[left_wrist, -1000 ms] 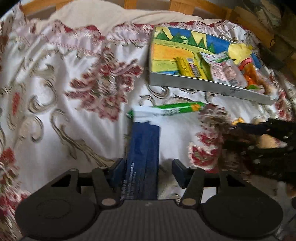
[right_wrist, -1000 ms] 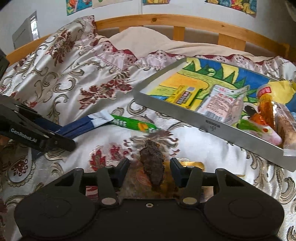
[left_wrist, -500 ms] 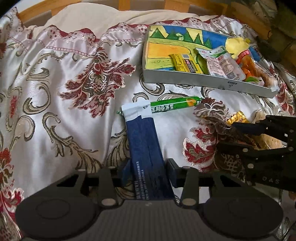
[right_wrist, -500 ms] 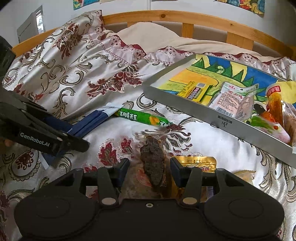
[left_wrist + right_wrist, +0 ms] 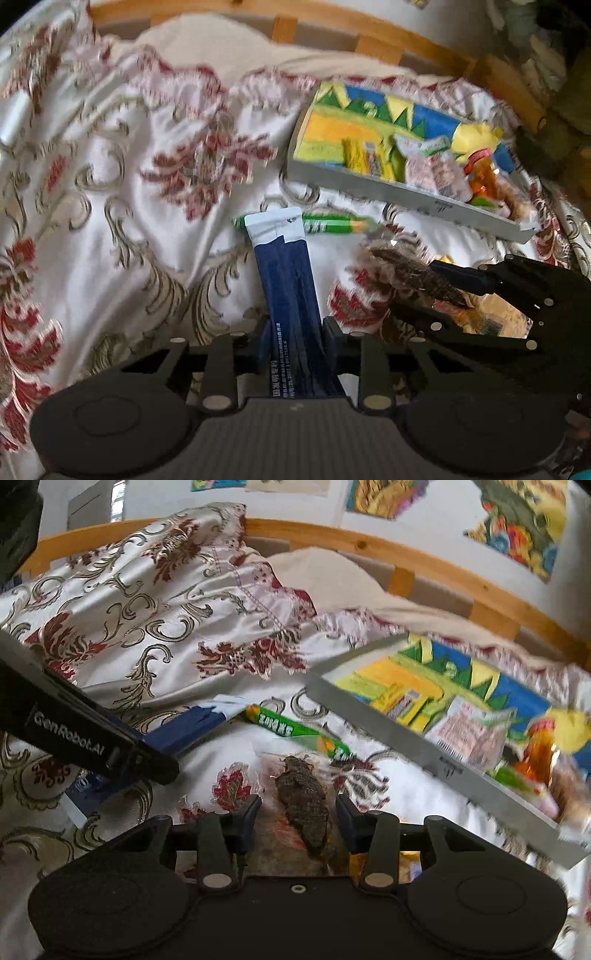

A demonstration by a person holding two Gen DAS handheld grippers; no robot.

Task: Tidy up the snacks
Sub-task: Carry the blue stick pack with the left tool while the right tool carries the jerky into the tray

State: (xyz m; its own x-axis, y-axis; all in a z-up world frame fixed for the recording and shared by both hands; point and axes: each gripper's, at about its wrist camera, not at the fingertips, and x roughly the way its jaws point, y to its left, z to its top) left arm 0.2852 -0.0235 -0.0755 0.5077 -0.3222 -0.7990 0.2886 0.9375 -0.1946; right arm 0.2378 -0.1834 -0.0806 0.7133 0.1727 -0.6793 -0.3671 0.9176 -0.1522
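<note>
My left gripper [image 5: 293, 338] is shut on a long dark blue sachet strip [image 5: 288, 280] with a white top end, held over the bedspread. My right gripper [image 5: 297, 814] is shut on a clear packet holding a dark brown dried snack [image 5: 304, 801]. That snack [image 5: 413, 275] and the right gripper [image 5: 480, 295] also show at the right of the left wrist view. A green sausage stick [image 5: 332, 224] lies on the bedspread beyond both. A grey tray [image 5: 369, 186] with a colourful drawing inside holds several snack packets at the back right; its wall [image 5: 388, 731] shows in the right wrist view.
A patterned white and red bedspread [image 5: 110, 184] covers the bed. A wooden headboard [image 5: 406, 561] runs behind, with a beige pillow [image 5: 325, 572] in front of it. A gold packet [image 5: 498, 317] lies under the right gripper.
Both grippers have lifted with their packets; the views tilted up. The left jaws closed onto the blue strip. The green stick has stayed in place.
</note>
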